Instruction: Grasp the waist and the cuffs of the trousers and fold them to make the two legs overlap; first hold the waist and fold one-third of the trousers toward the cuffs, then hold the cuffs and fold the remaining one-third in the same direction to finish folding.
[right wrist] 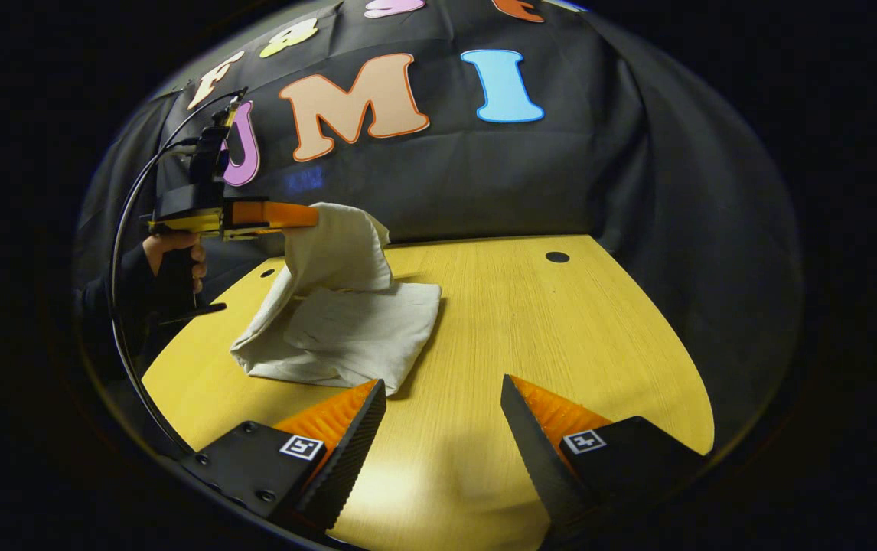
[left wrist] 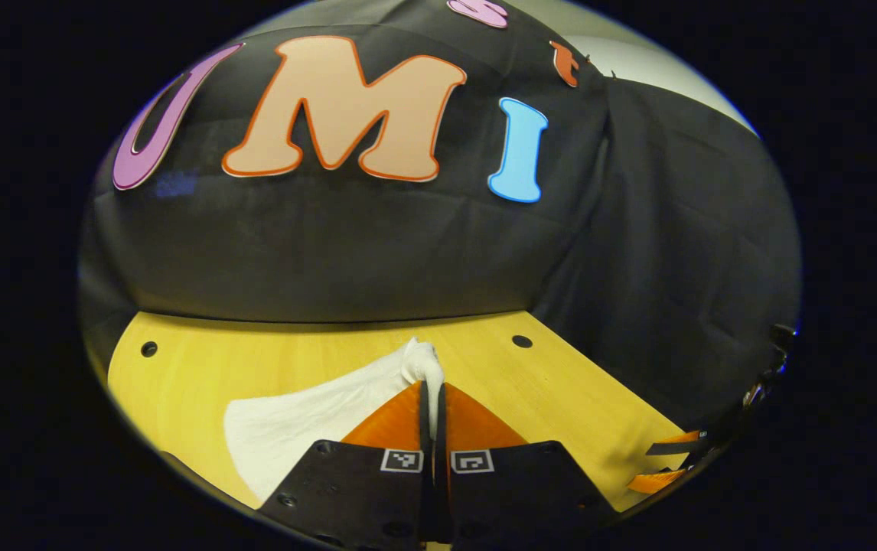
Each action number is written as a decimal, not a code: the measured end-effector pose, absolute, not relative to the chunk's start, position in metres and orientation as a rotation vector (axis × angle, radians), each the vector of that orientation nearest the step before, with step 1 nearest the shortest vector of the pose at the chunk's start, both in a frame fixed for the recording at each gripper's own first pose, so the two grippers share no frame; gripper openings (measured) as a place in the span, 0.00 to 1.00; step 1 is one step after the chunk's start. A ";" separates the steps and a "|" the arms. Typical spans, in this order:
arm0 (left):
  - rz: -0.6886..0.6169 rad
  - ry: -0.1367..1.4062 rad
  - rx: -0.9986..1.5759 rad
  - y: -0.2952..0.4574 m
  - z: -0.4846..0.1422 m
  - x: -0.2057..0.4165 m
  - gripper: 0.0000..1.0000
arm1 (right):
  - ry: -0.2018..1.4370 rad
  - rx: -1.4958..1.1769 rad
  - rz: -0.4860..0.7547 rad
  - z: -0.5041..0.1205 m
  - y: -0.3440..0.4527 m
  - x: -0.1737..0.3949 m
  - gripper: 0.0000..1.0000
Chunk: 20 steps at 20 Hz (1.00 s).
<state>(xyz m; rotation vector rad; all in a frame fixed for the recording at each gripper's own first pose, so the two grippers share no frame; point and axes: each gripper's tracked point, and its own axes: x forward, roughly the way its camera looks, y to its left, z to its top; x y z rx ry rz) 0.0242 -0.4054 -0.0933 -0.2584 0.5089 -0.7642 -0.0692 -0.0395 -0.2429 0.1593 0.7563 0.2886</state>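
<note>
While the left gripper (left wrist: 432, 398) pinches the cream cloth trousers (right wrist: 347, 306) at upper left, their edge hangs lifted. Lower down, the right gripper (right wrist: 442, 405) gapes wide over the yellow wooden table (right wrist: 561, 329).

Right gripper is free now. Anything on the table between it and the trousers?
Nothing visible. The right gripper is open over bare table, and the trousers lie just ahead. The left gripper holds one end up.

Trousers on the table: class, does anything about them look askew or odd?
Yes. The trousers lie bunched, not flat: the left gripper lifts one end off the table, so the layers sit crooked. The right gripper hangs open beside them.
</note>
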 end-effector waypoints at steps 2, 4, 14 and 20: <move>-0.791 0.538 -0.249 -0.423 -0.108 0.005 0.00 | 0.755 0.166 0.288 -0.245 -0.044 -0.069 0.94; -0.786 0.574 -0.234 -0.430 -0.125 -0.012 0.00 | 0.752 0.174 0.294 -0.245 -0.046 -0.067 0.98; -0.766 0.513 -0.186 -0.414 -0.123 -0.059 0.88 | 0.678 0.186 0.377 -0.219 -0.033 -0.037 0.97; -0.486 0.284 -0.108 -0.281 -0.049 -0.017 0.98 | 0.472 0.180 0.350 -0.136 0.005 0.004 0.97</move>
